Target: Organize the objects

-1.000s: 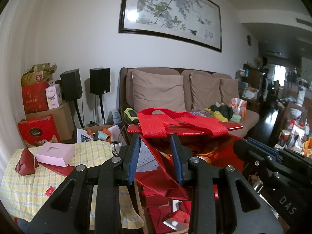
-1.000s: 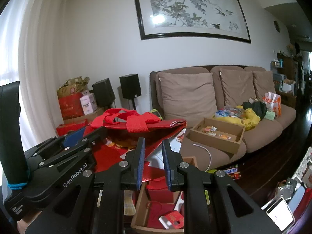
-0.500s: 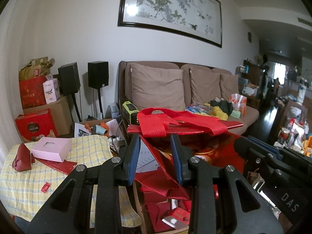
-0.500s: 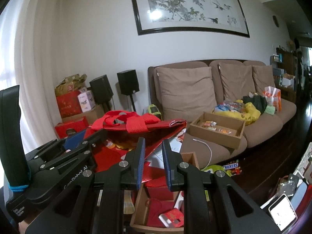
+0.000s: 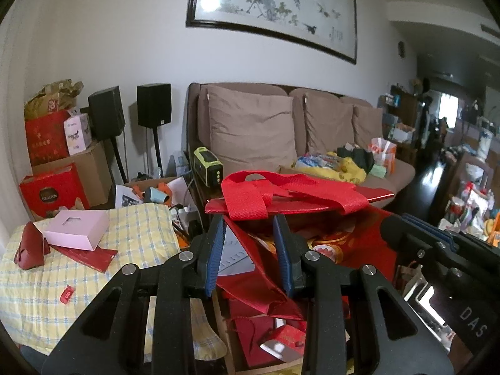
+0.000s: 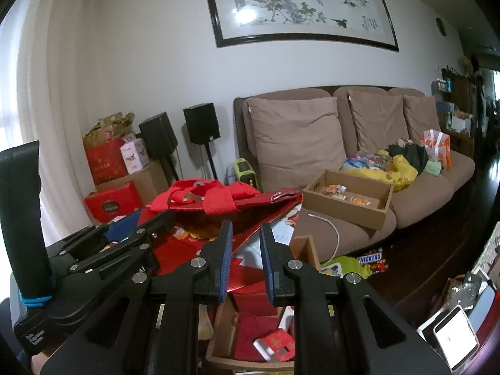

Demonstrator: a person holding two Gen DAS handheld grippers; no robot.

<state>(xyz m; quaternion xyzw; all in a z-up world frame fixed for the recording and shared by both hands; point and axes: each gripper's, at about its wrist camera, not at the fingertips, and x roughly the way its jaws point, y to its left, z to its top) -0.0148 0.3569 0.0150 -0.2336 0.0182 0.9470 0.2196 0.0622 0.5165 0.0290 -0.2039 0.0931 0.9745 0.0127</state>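
Together, a red bag [image 5: 300, 215] is held up between two black tongs with blue-lined fingers; its woven handles [image 5: 250, 197] lie folded over its flat top edge, in front of a brown sofa [image 5: 281, 131]. In the left wrist view the left gripper [image 5: 250, 243] is seen partly closed, its jaws narrowed on a slanting red side fold of the bag; in the right wrist view the right gripper [image 6: 245, 250] is seen more tightly closed on the bag's opposite glossy edge [image 6: 265, 218]. Each tool is caught at the edge of the other's view: the right one at the far right, the left one at the near left.

Below the bag an open cardboard box [image 6: 225, 337] holding red packets is seen, near and low in both views. To the left a yellow checked cloth [image 5: 93, 265] carries a pink box [image 5: 76, 229] and a small red pouch [image 5: 29, 250]. On the sofa seat an open cardboard tray [image 6: 350, 200] of snacks is set.

Compared with a second ago, the grip of both tongs is unchanged; the sofa, the two black speakers [image 5: 153, 104] and the framed painting [image 5: 272, 9] are now placed slightly higher in both views, and more of the box below is shown, so both hands have been lowered a little with the bag.
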